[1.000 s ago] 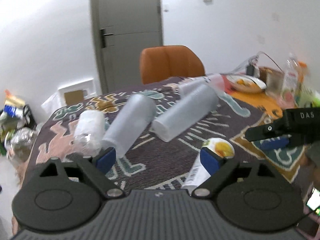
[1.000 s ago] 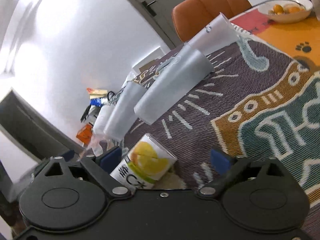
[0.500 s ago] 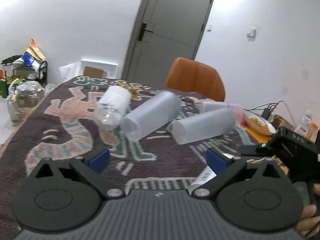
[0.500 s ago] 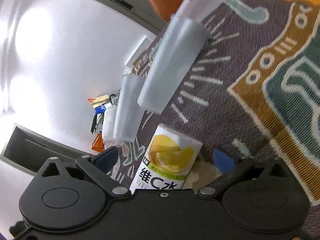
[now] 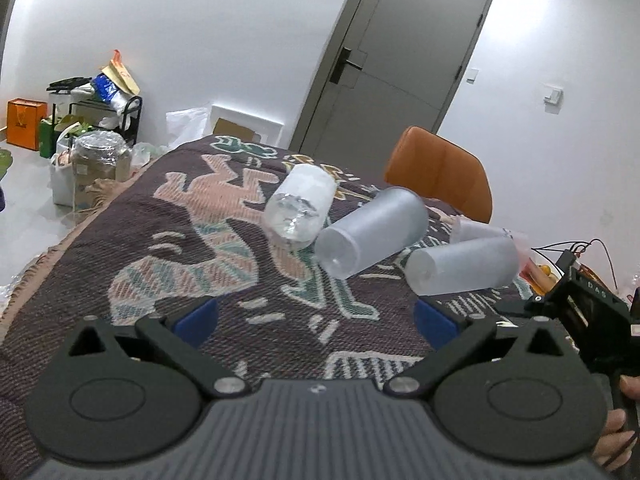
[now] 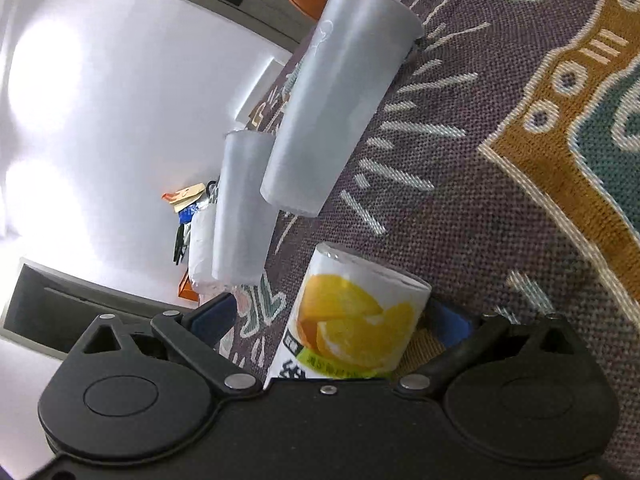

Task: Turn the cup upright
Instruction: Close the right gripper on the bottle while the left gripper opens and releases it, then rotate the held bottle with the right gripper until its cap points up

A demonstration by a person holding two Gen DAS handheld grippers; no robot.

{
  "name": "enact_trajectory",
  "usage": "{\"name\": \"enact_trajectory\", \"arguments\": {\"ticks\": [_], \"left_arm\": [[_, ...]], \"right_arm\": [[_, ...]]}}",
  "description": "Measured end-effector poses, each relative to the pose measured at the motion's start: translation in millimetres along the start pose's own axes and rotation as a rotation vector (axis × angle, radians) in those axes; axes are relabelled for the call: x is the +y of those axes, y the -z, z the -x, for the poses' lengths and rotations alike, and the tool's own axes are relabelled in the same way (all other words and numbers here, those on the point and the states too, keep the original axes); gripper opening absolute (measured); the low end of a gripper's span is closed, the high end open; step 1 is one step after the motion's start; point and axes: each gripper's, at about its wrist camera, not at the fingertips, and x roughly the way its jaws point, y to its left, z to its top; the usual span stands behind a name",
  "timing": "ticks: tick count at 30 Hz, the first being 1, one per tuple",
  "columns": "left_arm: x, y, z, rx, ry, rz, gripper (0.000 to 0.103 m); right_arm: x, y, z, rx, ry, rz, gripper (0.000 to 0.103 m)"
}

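Observation:
Three translucent plastic cups lie on their sides on the patterned tablecloth (image 5: 168, 264): a clear crinkled one (image 5: 300, 210), a frosted middle one (image 5: 372, 236) and a frosted right one (image 5: 464, 266). My left gripper (image 5: 316, 320) is open and empty, well short of them. In the right wrist view a white cup with an orange-fruit print (image 6: 352, 320) lies between the open fingers of my right gripper (image 6: 336, 320), which straddles it; I cannot tell if the pads touch it. The frosted cups (image 6: 340, 96) lie beyond. My right gripper body shows in the left view (image 5: 580, 312).
An orange chair (image 5: 440, 176) stands at the table's far side by a grey door (image 5: 400, 64). Cables and a bowl sit at the right edge (image 5: 568, 256). Bags and a rack stand on the floor at left (image 5: 88, 128).
The left gripper has swung left and back, so the cups sit further right. The right gripper has moved forward over the orange-print cup, which now lies deeper between its fingers.

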Motion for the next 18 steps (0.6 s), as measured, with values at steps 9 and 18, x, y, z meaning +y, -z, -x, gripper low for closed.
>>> {"name": "enact_trajectory", "arguments": {"ticks": [9,18], "left_arm": [[-2,1,2,0.019,0.008,-0.008,0.103],[-18,-2,13,-0.006,0.006,-0.046,0.103]], "right_arm": [[-7,0,5,-0.024,0.048,0.001,0.066],[-15,-4,34,-0.078,-0.020,0.000,0.059]]}}
